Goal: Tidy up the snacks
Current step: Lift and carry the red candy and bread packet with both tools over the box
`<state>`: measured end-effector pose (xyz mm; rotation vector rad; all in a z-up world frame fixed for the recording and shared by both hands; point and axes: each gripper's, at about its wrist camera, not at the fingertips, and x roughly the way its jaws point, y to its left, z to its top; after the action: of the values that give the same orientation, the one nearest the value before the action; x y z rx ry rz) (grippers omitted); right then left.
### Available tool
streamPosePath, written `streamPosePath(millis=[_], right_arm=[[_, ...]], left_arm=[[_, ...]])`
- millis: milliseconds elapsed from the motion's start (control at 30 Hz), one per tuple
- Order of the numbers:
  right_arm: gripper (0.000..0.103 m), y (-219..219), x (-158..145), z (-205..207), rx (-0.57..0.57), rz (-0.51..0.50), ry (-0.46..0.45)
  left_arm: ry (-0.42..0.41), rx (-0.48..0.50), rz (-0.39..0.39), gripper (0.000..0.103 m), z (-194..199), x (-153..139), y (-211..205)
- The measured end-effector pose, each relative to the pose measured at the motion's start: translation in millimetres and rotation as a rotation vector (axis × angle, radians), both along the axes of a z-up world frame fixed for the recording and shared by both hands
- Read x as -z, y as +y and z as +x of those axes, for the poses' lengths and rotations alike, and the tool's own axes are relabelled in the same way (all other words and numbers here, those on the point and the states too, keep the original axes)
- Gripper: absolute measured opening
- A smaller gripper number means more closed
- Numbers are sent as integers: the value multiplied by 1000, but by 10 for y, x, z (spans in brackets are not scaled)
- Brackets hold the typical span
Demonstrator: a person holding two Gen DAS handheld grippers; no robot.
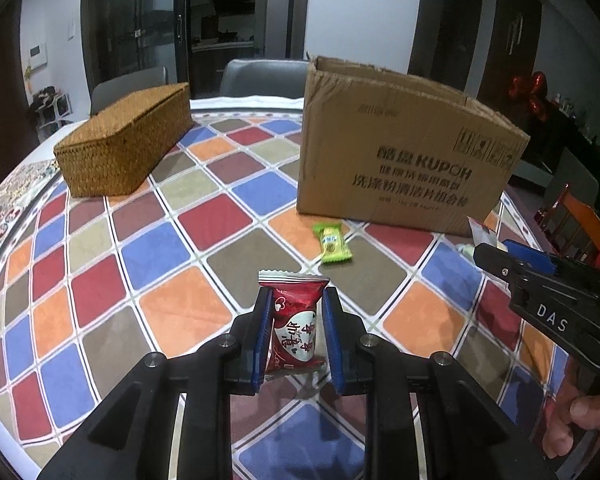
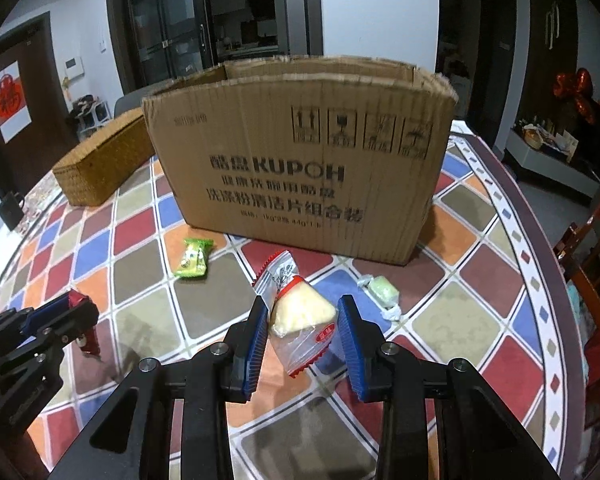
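My left gripper (image 1: 295,300) is shut on a red candy packet (image 1: 294,322), held above the checkered tablecloth (image 1: 160,240). My right gripper (image 2: 302,308) is shut on a clear packet with a pale yellow cake (image 2: 300,312) inside, also lifted off the table. A green snack packet (image 1: 332,243) (image 2: 193,261) lies on the cloth in front of the open cardboard box (image 1: 404,148) (image 2: 300,160). A small pale green wrapped sweet (image 2: 382,290) lies to the right of my right gripper. The right gripper also shows at the right edge of the left wrist view (image 1: 480,250).
A woven lidded basket (image 1: 128,140) (image 2: 104,160) stands at the back left of the round table. Chairs stand behind the table and at its right edge (image 2: 596,264). A hand (image 1: 580,420) holds the right gripper's handle.
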<state>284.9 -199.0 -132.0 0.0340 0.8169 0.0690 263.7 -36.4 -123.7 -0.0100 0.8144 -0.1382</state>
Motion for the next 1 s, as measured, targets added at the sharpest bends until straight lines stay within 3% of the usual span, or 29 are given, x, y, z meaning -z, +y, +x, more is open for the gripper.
streamPosePath(millis=[1000], right_arm=[[36,-138,-978,174,21,19,-155]], left_arm=[[-111,59,5,24,412,-920,-218]])
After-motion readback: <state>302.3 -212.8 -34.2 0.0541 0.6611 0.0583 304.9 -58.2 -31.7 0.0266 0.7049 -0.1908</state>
